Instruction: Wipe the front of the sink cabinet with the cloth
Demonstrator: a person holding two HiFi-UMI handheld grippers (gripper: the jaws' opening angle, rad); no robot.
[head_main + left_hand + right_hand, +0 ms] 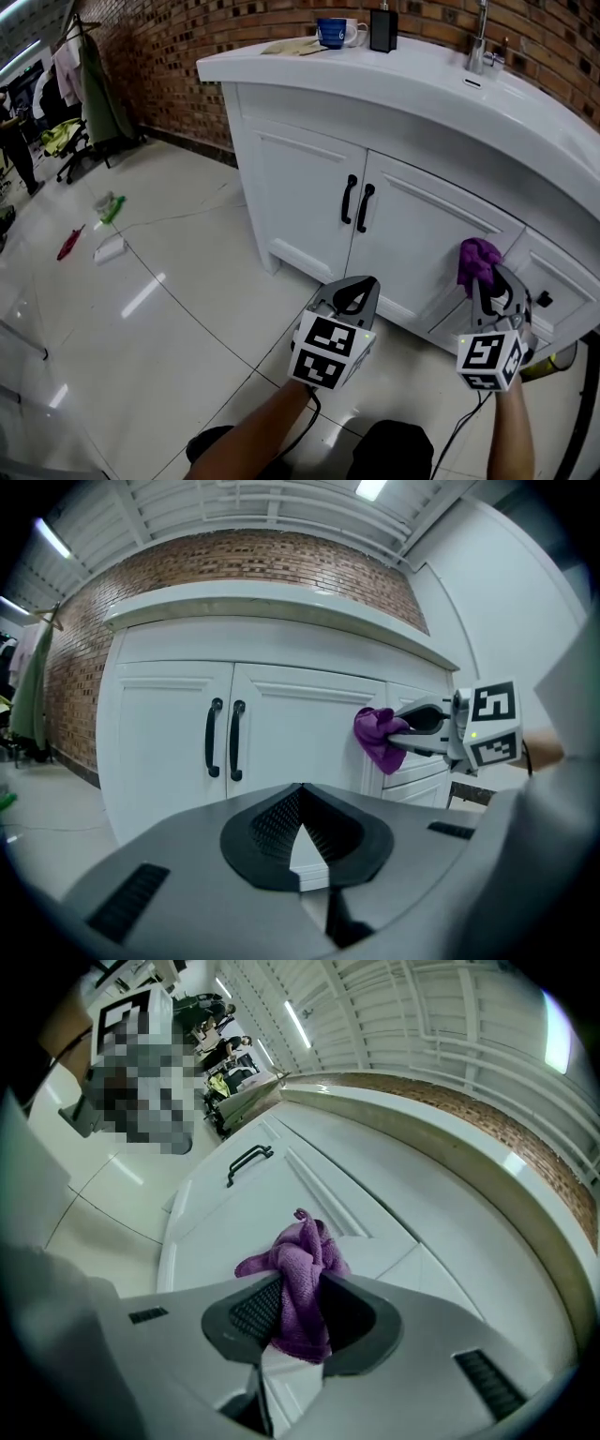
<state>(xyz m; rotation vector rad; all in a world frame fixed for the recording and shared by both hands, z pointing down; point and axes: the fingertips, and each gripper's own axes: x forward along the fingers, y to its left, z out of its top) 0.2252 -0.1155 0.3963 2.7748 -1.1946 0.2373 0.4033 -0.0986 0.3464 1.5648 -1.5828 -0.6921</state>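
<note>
The cloth (478, 258) is purple, nubby terry bunched into a soft wad. It is pinched in the right gripper (489, 281), whose ribbed black pads are closed on its middle, so that a tuft sticks out past the tips and a tail hangs below. It sits right of the handles (349, 199), at the seam where the right door meets a narrower panel. No view shows whether it presses on the paint.

The cabinet (300, 197) is smooth, glossy white with framed, recessed door panels. The handles are two slim black bars, upright and side by side. Above them a white counter (375, 80) overhangs with a rounded lip. On it, well above the handles, stand a blue mug (333, 31), a black box-shaped bottle (382, 28) and a metal tap (480, 42) cut off by the top edge.

The left gripper (352, 292), grey plastic, hangs below the handles and clear of the doors, its jaws brought together on nothing.

The right end of the cabinet runs out of the head view. A mosaic patch covers part of the right gripper view.
</note>
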